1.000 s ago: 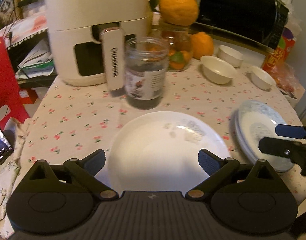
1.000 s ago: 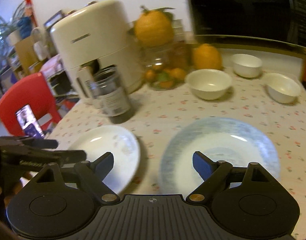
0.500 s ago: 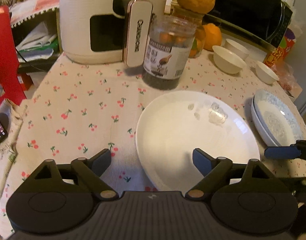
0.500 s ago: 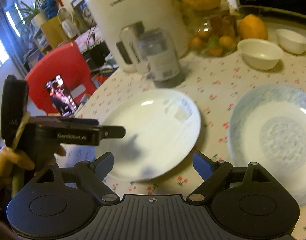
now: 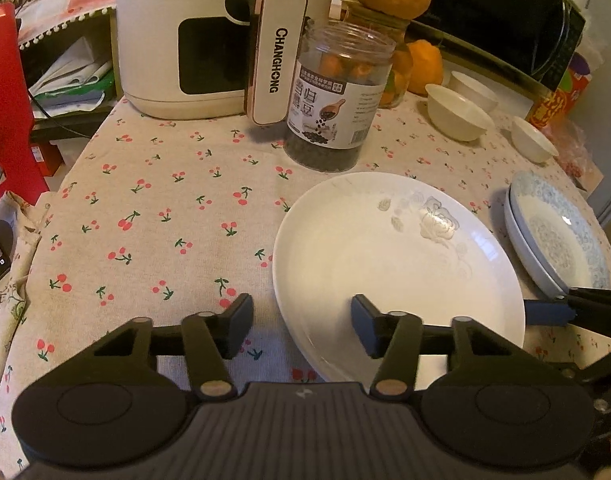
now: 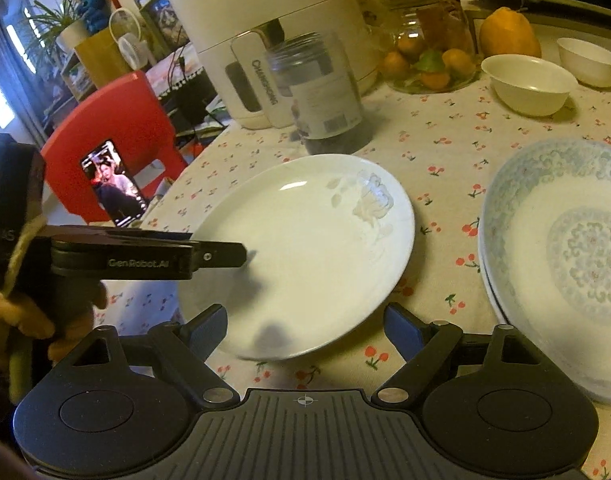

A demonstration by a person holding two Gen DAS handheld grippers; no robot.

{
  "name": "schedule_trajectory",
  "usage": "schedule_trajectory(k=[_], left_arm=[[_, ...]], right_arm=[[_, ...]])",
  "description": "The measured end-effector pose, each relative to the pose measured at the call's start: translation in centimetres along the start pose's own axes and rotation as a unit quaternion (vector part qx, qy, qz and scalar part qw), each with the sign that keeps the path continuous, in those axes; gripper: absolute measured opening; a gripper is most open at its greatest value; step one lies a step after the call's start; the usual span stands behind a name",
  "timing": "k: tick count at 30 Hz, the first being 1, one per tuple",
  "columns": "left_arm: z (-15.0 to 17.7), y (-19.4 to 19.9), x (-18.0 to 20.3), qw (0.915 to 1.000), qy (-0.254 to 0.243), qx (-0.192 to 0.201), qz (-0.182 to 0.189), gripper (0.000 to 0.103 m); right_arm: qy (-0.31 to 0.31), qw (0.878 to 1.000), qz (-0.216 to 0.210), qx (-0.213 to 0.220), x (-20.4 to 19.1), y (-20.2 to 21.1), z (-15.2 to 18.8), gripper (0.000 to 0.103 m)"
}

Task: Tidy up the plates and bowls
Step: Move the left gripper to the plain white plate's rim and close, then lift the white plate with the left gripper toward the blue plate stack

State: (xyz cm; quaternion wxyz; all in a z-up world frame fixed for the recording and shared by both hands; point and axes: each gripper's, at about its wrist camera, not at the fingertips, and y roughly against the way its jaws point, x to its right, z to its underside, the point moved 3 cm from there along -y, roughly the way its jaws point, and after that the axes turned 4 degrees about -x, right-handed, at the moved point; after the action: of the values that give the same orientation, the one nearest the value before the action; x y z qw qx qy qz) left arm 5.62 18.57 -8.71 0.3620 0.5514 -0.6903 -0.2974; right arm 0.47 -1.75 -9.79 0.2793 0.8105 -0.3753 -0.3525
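A white plate with a faint rose print (image 5: 393, 272) lies on the cherry-print tablecloth; it also shows in the right wrist view (image 6: 305, 252). My left gripper (image 5: 301, 330) is open, its jaws straddling the plate's near left rim. My right gripper (image 6: 305, 330) is open at the plate's near edge; it shows at the plate's right rim in the left wrist view (image 5: 553, 312). A stack of blue-patterned plates (image 5: 557, 236) lies to the right, also in the right wrist view (image 6: 565, 256). Three white bowls (image 5: 457, 118) (image 5: 533, 144) (image 5: 475, 90) sit at the back right.
A white air fryer (image 5: 225, 40) and a jar of black beans (image 5: 337, 100) stand behind the white plate. A glass jar topped with an orange fruit (image 6: 429, 40) and a dark microwave (image 5: 501, 16) stand at the back. A red chair with a phone (image 6: 113, 188) stands left of the table.
Both grippers have moved left toward the white plate. My left gripper has narrowed its opening and dropped to the plate's left rim. My right gripper has left the blue plates.
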Motion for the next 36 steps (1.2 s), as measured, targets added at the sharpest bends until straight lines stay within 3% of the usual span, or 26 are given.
schedule_trajectory(k=[12,19,22,36], left_arm=[[-0.3,-0.4,0.3,0.9999,-0.004,0.009,-0.005,0.036],[-0.2,-0.3,0.6,0.9998,-0.011,0.014,-0.011,0.031],[-0.3,-0.1,0.5,0.9997,-0.010,0.019,-0.010,0.028],[-0.5,1.6,0.6,0.9990,-0.007,0.044,0.003,0.026]], right_arm=[[0.010,0.999,0.035,0.014,0.0,-0.8,-0.3,0.072],[0.001,0.998,0.063,0.014,0.6,-0.6,-0.5,0.040],[-0.006,0.998,0.067,0.014,1.0,-0.4,-0.6,0.033],[-0.020,0.998,0.051,0.043,1.2,1.3,-1.9,0.032]])
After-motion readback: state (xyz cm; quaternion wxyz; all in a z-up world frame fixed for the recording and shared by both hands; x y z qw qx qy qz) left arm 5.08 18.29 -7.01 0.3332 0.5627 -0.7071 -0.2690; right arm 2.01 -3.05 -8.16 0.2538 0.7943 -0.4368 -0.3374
